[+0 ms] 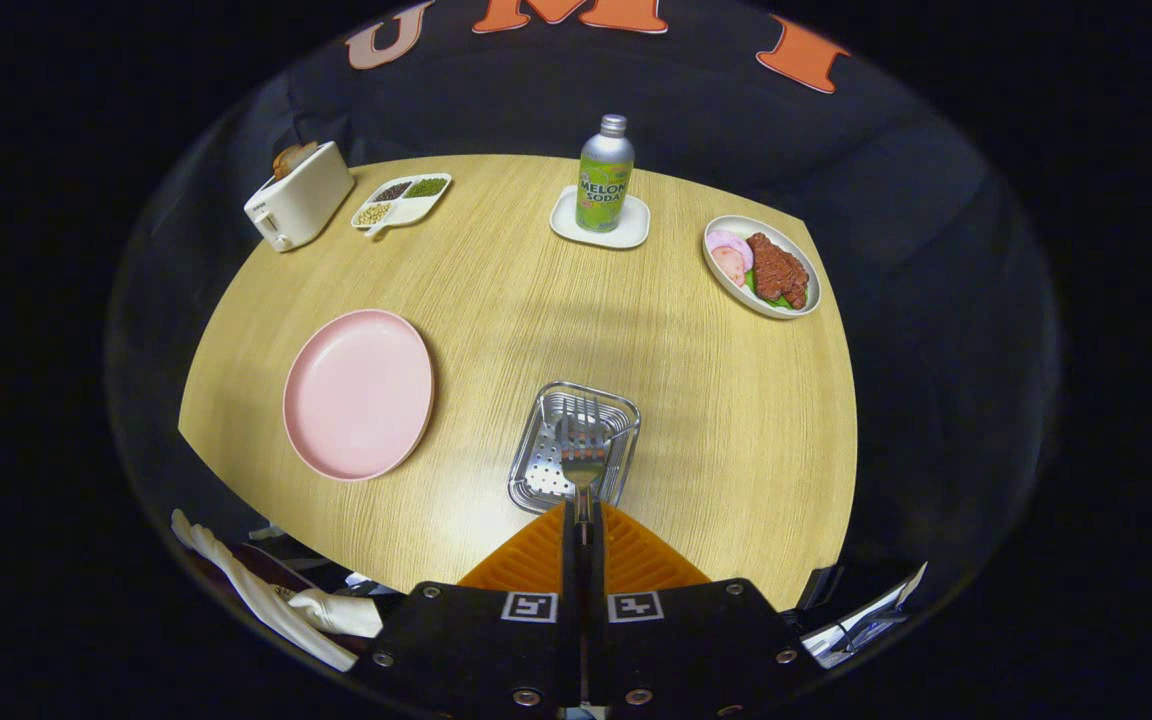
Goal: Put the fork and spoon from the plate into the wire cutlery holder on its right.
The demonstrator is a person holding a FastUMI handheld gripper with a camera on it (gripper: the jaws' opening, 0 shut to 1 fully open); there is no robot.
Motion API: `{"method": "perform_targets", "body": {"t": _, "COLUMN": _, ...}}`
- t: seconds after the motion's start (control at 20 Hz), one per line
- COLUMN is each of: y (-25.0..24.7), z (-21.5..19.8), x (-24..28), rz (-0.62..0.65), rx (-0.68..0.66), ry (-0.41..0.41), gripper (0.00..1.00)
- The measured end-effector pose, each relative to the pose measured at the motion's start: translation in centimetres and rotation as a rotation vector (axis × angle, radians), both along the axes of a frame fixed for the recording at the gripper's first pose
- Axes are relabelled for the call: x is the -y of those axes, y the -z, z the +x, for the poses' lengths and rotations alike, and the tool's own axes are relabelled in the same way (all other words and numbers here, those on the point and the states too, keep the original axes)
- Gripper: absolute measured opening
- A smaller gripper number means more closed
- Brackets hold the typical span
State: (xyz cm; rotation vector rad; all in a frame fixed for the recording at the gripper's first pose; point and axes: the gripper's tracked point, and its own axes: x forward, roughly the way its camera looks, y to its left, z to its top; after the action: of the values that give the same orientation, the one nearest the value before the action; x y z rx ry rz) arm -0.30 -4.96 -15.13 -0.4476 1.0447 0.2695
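One fork (583, 452) is showing, one wire cutlery holder (536, 470), one pink plate (358, 392) (left of centre), one toaster (298, 195), one divided dish (402, 199), one soda bottle (605, 172) sitting on one coaster (566, 222), and one food plate (726, 280) at upper right.

A light wooden surface (696, 400) with fine, straight grain fills the middle of the booth — its far edge runs in front of a black cloth wall (496, 100) that hangs in soft folds. Overhead light leaves a pale sheen across the wood's centre, with a dim band of shadow just beyond it. Around the surface everything drops into darkness — past its near corners lie a pale, crumpled cloth (266, 590) on one side and some white papers (866, 620) on the other.
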Motion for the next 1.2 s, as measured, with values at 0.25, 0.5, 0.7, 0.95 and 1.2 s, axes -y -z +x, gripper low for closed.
{"method": "perform_targets", "body": {"t": 0.25, "y": 1.5, "z": 0.3, "x": -0.3, "rz": -0.079, "rx": -0.068, "ry": -0.053, "gripper": 0.04}}
{"method": "perform_targets", "body": {"t": 0.5, "y": 3.0, "z": 0.8, "x": -0.9, "rz": -0.119, "rx": -0.133, "ry": -0.070, "gripper": 0.04}}
{"method": "perform_targets", "body": {"t": 0.7, "y": 4.1, "z": 1.2, "x": -1.0, "rz": -0.124, "rx": -0.178, "ry": -0.054, "gripper": 0.04}}
{"method": "perform_targets", "body": {"t": 0.95, "y": 4.7, "z": 1.8, "x": -1.3, "rz": -0.118, "rx": -0.196, "ry": -0.044, "gripper": 0.04}}
{"method": "perform_targets", "body": {"t": 1.2, "y": 4.2, "z": 2.2, "x": -2.2, "rz": -0.055, "rx": -0.173, "ry": -0.028, "gripper": 0.10}}
